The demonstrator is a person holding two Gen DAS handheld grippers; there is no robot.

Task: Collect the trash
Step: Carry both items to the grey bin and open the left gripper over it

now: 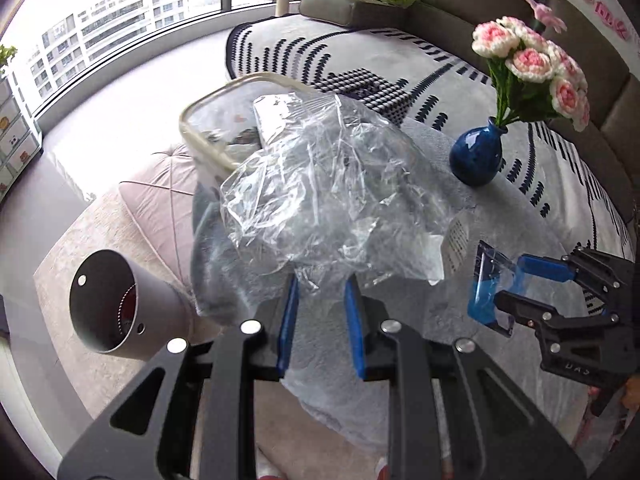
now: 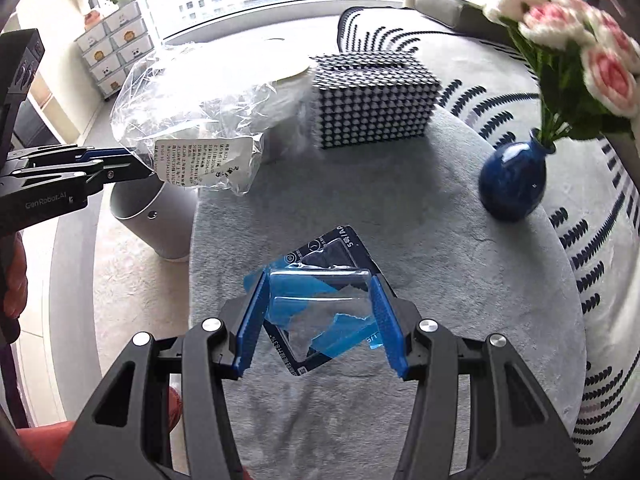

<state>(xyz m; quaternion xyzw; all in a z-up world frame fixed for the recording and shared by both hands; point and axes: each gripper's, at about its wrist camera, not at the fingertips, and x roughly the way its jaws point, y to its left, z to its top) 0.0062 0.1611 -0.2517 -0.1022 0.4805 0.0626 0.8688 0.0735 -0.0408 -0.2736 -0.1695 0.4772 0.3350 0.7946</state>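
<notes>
My left gripper is shut on a crumpled clear plastic bag, held up above the grey table. In the right wrist view the same bag, with its white printed label, hangs from the left gripper over the grey cylindrical bin. My right gripper is shut on an empty blue-and-clear battery blister pack, lifted off the table; from the left wrist view this pack sits in the right gripper at the right. The bin stands open on the floor left of the table.
A blue vase with pink flowers stands on the round grey table. A black-and-white patterned box sits at the far side. A beige-rimmed tray lies behind the bag. A pink pouffe, a patterned rug and a sofa surround the table.
</notes>
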